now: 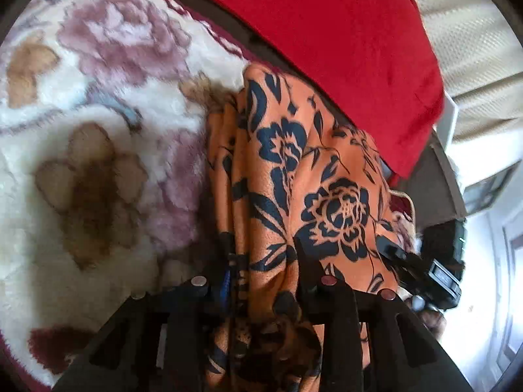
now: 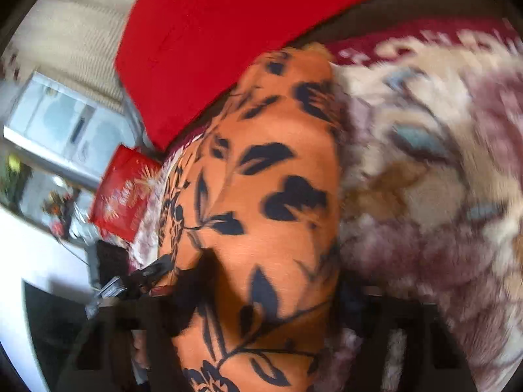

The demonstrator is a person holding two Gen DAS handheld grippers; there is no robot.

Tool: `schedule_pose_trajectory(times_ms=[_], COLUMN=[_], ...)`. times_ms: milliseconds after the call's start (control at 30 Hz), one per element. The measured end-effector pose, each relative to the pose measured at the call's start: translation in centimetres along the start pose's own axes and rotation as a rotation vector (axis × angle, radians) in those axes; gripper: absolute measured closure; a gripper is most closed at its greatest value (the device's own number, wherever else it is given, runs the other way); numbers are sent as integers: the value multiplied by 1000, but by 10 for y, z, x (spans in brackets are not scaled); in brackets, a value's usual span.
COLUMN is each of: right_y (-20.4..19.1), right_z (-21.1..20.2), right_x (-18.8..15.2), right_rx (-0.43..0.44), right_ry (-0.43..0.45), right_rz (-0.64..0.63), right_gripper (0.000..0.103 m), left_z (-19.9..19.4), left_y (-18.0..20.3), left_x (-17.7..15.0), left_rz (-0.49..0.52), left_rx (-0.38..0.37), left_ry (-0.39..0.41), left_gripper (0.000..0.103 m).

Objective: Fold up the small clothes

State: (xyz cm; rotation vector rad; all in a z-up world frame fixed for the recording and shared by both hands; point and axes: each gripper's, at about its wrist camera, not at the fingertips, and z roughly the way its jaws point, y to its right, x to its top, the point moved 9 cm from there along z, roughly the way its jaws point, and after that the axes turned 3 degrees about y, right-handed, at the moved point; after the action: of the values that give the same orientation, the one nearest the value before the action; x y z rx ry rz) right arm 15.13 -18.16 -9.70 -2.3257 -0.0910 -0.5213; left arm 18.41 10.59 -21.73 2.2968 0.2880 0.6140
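An orange garment with dark blue flowers (image 1: pixel 327 179) lies bunched lengthwise on a plush floral blanket (image 1: pixel 98 130). My left gripper (image 1: pixel 264 254) is shut on its near end, with gathered folds filling the gap between the black fingers (image 1: pixel 304 261). To the right in this view, my right gripper (image 1: pixel 402 258) meets the same cloth's edge. In the blurred right wrist view the garment (image 2: pixel 278 130) stretches away smooth and wide. My right gripper (image 2: pixel 274 281) holds it, and the cloth covers the pads. The left gripper (image 2: pixel 150 272) shows at the garment's left edge.
A big red cushion (image 1: pixel 327 32) (image 2: pixel 212 32) lies just beyond the garment's far end. The blanket (image 2: pixel 425 163) spreads out on the other side. A red printed box (image 2: pixel 124 189) stands past the bed edge, with beige curtains (image 1: pixel 474 49) and a window behind.
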Motion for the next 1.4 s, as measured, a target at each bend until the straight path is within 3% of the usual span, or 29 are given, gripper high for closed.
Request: schedule_pose_trajectory(times_ms=[100, 167, 367, 567, 700, 833, 900, 967, 1000, 1100, 1167, 1233, 1300, 1400], right_y=[-14, -25, -41, -18, 26, 76, 102, 130, 133, 124, 94, 61, 32, 26], right_z=[-10, -21, -83, -140, -146, -132, -122, -121, -125, -152, -165, -168, -164, -143], right_x=[6, 11, 54, 92, 99, 90, 81, 71, 69, 65, 58, 52, 41, 15], right_rx=[-52, -59, -59, -36, -12, -15, -91, -230, -242, -325, -349, -350, -344, -404], right_ry=[27, 50, 168, 254, 251, 233, 197, 189, 205, 301, 343, 368, 376, 313], right_rz=[-64, -100, -153, -125, -53, 27, 64, 89, 86, 31, -63, -151, -242, -280], right_gripper=[63, 65, 66, 66, 66, 62, 54, 52, 47, 45, 44, 36, 27, 26], left_z=[-10, -20, -26, 0, 39, 81, 89, 78, 67, 33, 26, 34, 42, 42], left_y=[12, 32, 112, 167, 174, 154, 138, 136, 136, 142, 145, 138, 133, 131], left_x=[1, 6, 30, 45, 48, 25, 13, 12, 12, 3, 0, -2, -2, 2], left_rz=[41, 65, 187, 264, 275, 276, 281, 305, 324, 405, 445, 490, 511, 483], left_rx=[30, 7, -46, -44, -10, 64, 119, 142, 171, 228, 258, 334, 382, 388], left_ry=[41, 73, 139, 139, 109, 21, 0, 56, 95, 181, 208, 213, 197, 203], left_gripper=[77, 78, 78, 78, 78, 73, 66, 45, 43, 39, 38, 38, 38, 37])
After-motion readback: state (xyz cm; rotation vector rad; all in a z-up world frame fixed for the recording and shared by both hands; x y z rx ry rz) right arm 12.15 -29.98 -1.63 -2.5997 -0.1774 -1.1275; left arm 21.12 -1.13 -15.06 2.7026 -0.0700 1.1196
